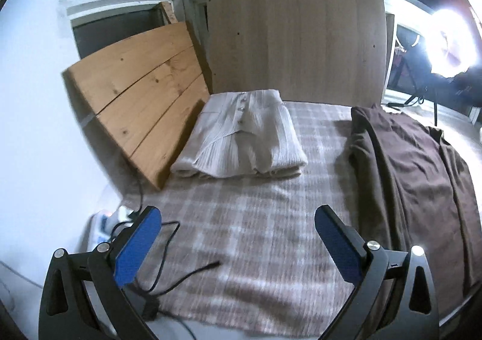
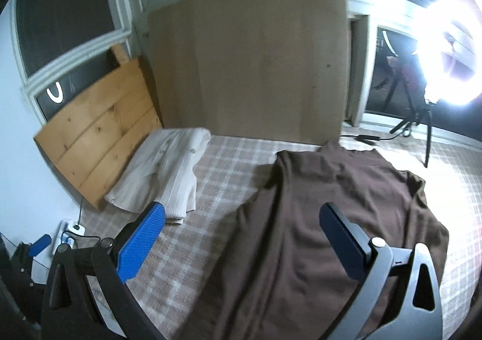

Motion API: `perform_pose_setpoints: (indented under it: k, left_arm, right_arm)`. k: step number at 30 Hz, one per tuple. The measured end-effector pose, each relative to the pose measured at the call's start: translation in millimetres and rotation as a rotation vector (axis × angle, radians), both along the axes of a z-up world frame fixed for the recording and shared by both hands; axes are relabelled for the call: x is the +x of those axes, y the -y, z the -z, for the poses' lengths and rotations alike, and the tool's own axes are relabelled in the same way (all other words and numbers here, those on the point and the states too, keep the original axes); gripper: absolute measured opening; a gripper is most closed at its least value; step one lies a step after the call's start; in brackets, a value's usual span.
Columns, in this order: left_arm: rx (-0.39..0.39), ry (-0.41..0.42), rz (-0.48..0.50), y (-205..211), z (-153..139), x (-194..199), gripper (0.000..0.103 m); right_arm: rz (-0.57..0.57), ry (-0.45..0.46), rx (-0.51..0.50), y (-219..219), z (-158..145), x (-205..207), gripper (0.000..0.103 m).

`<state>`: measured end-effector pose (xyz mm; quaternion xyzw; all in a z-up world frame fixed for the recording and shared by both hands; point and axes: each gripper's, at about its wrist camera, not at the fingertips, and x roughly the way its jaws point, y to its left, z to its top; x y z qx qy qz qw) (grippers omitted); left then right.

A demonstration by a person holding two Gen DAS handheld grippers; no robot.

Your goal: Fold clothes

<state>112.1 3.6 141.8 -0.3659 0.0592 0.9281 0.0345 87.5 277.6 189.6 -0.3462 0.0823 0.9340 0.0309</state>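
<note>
A brown garment (image 1: 421,165) lies spread on the plaid cloth (image 1: 241,237) at the right; in the right wrist view it (image 2: 316,219) fills the middle and right. A folded cream buttoned shirt (image 1: 241,138) sits at the back left, also in the right wrist view (image 2: 162,171). My left gripper (image 1: 238,216) is open and empty above the bare plaid cloth in front of the cream shirt. My right gripper (image 2: 241,210) is open and empty above the brown garment's left part.
A wooden plank board (image 1: 135,99) leans at the left behind the shirt. A tall beige panel (image 1: 295,35) stands at the back. Black cables (image 1: 168,273) lie at the cloth's near left edge. A bright ring lamp (image 2: 446,50) on a tripod stands at the right.
</note>
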Motion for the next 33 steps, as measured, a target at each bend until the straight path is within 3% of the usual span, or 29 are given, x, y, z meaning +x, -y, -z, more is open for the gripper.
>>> perform_pose_setpoints:
  k: [5,10,15,19,21,22,24,26,29,33]
  left_arm:
    - [-0.02,-0.003,-0.045,-1,-11,33,0.102]
    - [-0.037,-0.023,-0.067,-16,-37,65,0.102]
    - [-0.058,-0.07,-0.091,-45,-67,85,0.102]
    - [-0.062,-0.08,-0.103,-73,-73,83,0.102]
    - [-0.058,-0.065,-0.094,-90,-66,78,0.102]
    - [-0.059,-0.053,-0.09,-98,-60,76,0.102]
    - [-0.079,-0.012,-0.084,-114,-42,74,0.102]
    - [-0.087,0.045,-0.1,-122,-20,78,0.102]
    - [-0.076,0.125,-0.122,-127,9,88,0.1]
    - [0.016,0.202,-0.179,-118,20,123,0.089]
  right_arm:
    - [-0.032,-0.035,-0.038,-38,-22,26,0.103]
    - [-0.091,-0.114,0.004,-81,-69,35,0.103]
    - [-0.099,-0.212,0.147,-126,-115,26,0.103]
    - [-0.135,-0.21,0.159,-160,-127,-6,0.103]
    - [-0.188,-0.155,0.107,-168,-110,-30,0.101]
    - [-0.214,-0.127,0.081,-172,-102,-43,0.095]
    - [-0.279,-0.046,0.031,-173,-73,-68,0.073]
    - [-0.347,0.064,-0.01,-165,-32,-94,0.036]
    - [-0.435,0.209,-0.091,-143,33,-126,0.034]
    - [-0.514,0.293,-0.135,-105,87,-145,0.035]
